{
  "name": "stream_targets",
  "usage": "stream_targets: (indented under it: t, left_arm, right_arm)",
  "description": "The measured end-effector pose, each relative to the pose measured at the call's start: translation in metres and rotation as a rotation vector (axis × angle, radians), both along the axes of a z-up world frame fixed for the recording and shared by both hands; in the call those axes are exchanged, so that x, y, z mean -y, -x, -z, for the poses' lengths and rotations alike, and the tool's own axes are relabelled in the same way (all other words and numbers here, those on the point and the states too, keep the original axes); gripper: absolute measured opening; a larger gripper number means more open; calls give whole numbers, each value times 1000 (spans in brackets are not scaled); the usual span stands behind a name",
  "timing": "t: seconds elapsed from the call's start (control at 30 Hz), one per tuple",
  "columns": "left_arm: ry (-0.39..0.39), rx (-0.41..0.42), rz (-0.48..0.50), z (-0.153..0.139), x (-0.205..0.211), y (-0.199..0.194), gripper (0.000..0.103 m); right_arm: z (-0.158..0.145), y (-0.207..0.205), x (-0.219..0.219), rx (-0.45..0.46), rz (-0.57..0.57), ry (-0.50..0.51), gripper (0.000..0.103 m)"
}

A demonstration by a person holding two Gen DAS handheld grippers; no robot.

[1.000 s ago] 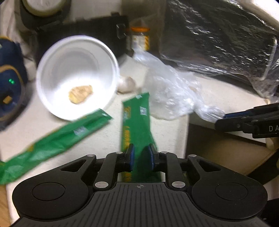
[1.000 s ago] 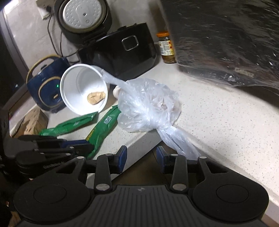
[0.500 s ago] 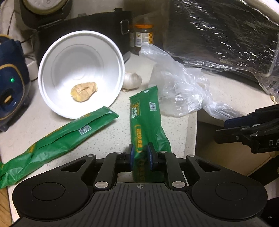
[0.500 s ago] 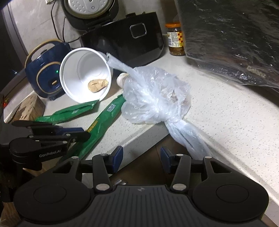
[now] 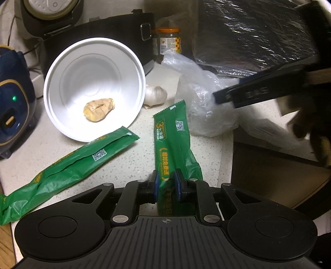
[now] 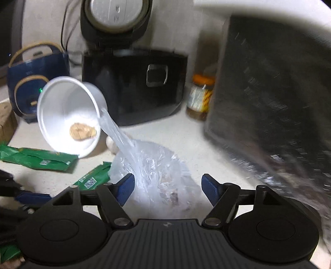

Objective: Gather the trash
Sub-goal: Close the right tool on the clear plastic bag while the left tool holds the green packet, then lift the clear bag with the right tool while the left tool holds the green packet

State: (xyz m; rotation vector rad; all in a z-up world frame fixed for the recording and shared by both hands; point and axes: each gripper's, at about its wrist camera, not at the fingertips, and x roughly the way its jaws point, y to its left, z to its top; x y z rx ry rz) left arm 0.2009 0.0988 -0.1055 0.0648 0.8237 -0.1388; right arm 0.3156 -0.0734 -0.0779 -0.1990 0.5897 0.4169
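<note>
My left gripper [image 5: 167, 182] is shut on the near end of a green wrapper [image 5: 171, 136] that lies on the counter. A second green wrapper [image 5: 68, 165] lies to its left. A white bowl [image 5: 93, 87] on its side holds a tan scrap [image 5: 98, 106]. A clear plastic bag [image 5: 204, 107] sits to the right, by a garlic bulb [image 5: 156, 95]. My right gripper [image 6: 168, 186] is open, its jaws wide on either side of the bag [image 6: 157, 175]. It also shows in the left wrist view [image 5: 248, 94], over the bag.
A black cooker [image 6: 132, 82], a rice cooker [image 6: 115, 18], a blue appliance [image 6: 31, 82] and an orange-lidded jar [image 6: 199, 97] stand at the back. A foil-wrapped black box [image 6: 269, 93] fills the right. The counter edge [image 5: 227, 155] drops off at the right.
My right gripper has moved forward over the counter to the plastic bag and opened wider. My left gripper stays shut on the green wrapper, nearly still.
</note>
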Motion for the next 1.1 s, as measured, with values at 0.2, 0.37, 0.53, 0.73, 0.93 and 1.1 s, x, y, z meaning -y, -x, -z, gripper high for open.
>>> stream_targets:
  t: [0.2,0.37,0.53,0.73,0.93,1.1]
  left_arm:
    - [16,-6,-8,0,-2,-1,19]
    - [32,-8,-18,0,-3,-1,19]
    - [42,-5,-28,0,-4,0,19]
    - [52,-2,-27,0,-6,2,19]
    - [73,3,-35,1,-9,3,19]
    - [154,12,-40,-7,-23,4,21]
  right_arm:
    - [24,-38,2,-166,27,-76,77]
    - [34,-49,14,-237,92,-186,95]
    - [37,-46,2,-234,84,-106,103]
    - [23,-29,-16,-66,11,15,76]
    - [6,-33,-4,-127,4,-114,12]
    - [-9,0,19,-125,4,-191,9]
